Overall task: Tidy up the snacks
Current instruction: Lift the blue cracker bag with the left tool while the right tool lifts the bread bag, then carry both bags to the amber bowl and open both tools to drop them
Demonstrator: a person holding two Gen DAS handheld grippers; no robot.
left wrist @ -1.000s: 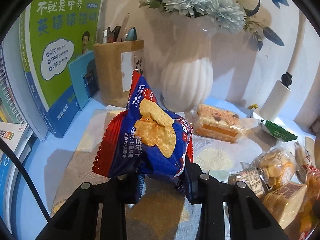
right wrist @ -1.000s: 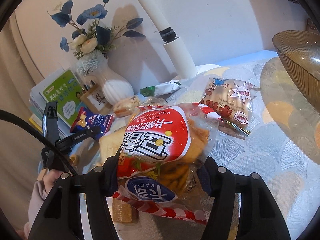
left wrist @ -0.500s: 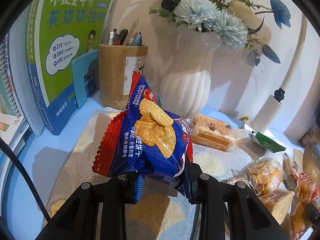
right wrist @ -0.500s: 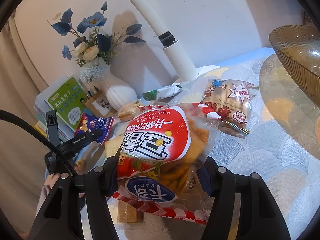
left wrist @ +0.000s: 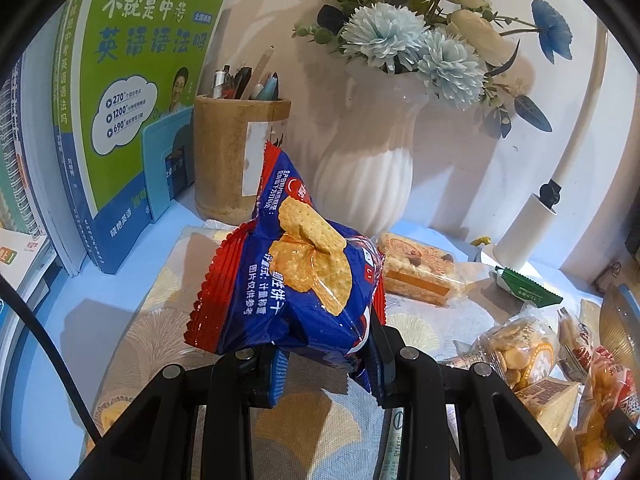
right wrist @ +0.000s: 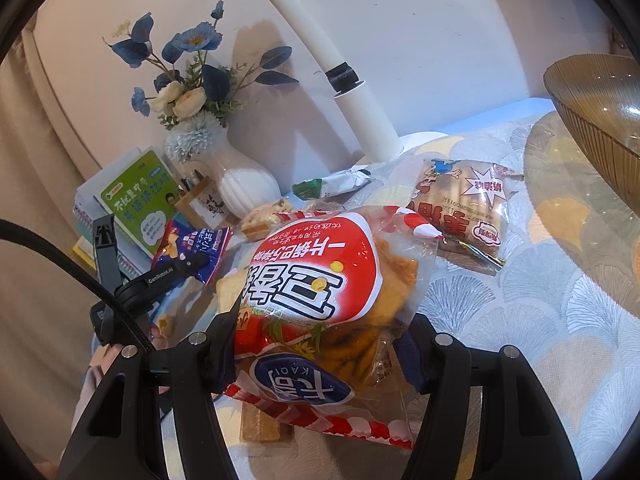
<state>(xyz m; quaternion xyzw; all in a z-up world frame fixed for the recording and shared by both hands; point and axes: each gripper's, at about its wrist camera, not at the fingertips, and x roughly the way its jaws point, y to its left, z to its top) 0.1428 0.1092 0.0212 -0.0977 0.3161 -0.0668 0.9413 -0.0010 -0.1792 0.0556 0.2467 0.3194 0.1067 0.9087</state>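
My left gripper (left wrist: 326, 354) is shut on a blue and red cracker packet (left wrist: 296, 276) and holds it above the patterned cloth (left wrist: 140, 320). The packet also shows in the right wrist view (right wrist: 192, 250), held by the left gripper (right wrist: 200, 262). My right gripper (right wrist: 320, 356) is shut on a red and white snack bag (right wrist: 320, 280) and holds it above the cloth (right wrist: 540, 300). A brown ribbed glass bowl (right wrist: 600, 128) stands at the far right. More snacks lie on the cloth: a cake bar (left wrist: 420, 272), a biscuit bag (left wrist: 520, 352), a green sachet (left wrist: 528, 288), a bread packet (right wrist: 460, 208).
A white vase of blue flowers (left wrist: 368, 176), a bamboo pen holder (left wrist: 232, 156) and upright books (left wrist: 132, 100) stand at the back left. A white lamp stem (right wrist: 360, 108) rises behind the snacks. A wrapped wafer (right wrist: 264, 428) lies under the right gripper.
My left gripper has risen and moved rightward with the cracker packet, so books and vase sit lower and larger. The right gripper has shifted slightly with its bag; both grips are unchanged.
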